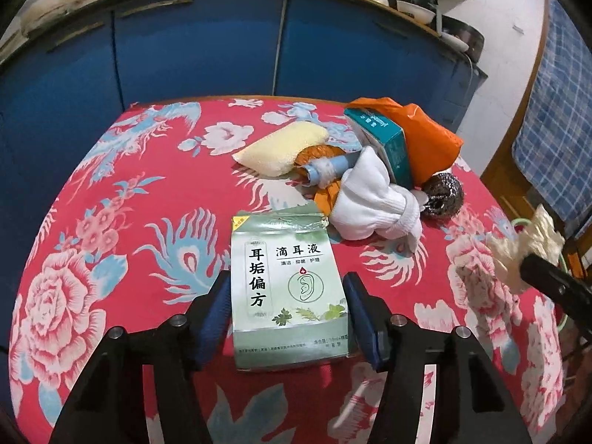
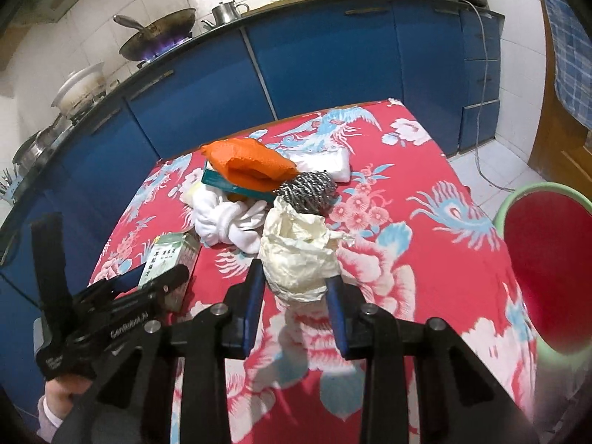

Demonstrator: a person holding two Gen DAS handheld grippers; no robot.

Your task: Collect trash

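Closest to you, your right gripper (image 2: pixel 296 288) is clamped on a crumpled wad of cream paper (image 2: pixel 298 249), held just above the cloth. Your left gripper (image 1: pixel 286 298) has its blue pads on either side of a pale green medicine box (image 1: pixel 288 288) that lies flat on the worktop; the left pad looks to be against the box and the right pad sits just beside it, so you cannot tell whether it grips.

The worktop (image 1: pixel 111 222) is covered in a red cloth printed with pink peonies and blue phoenix feathers. Further back lies a heap of trash: a yellow sponge (image 1: pixel 281 150), a teal carton (image 1: pixel 384 137), an orange bag (image 1: pixel 425 137), a bundle of white cloth (image 1: pixel 373 203) and a steel scourer (image 1: pixel 442 194), all touching.

A red bin with a green rim (image 2: pixel 547 270) stands on the floor just off the worktop's right edge. Behind, blue cabinets (image 2: pixel 318 51) run along a white tiled wall, and a wok (image 2: pixel 159 35) sits over a lit burner.
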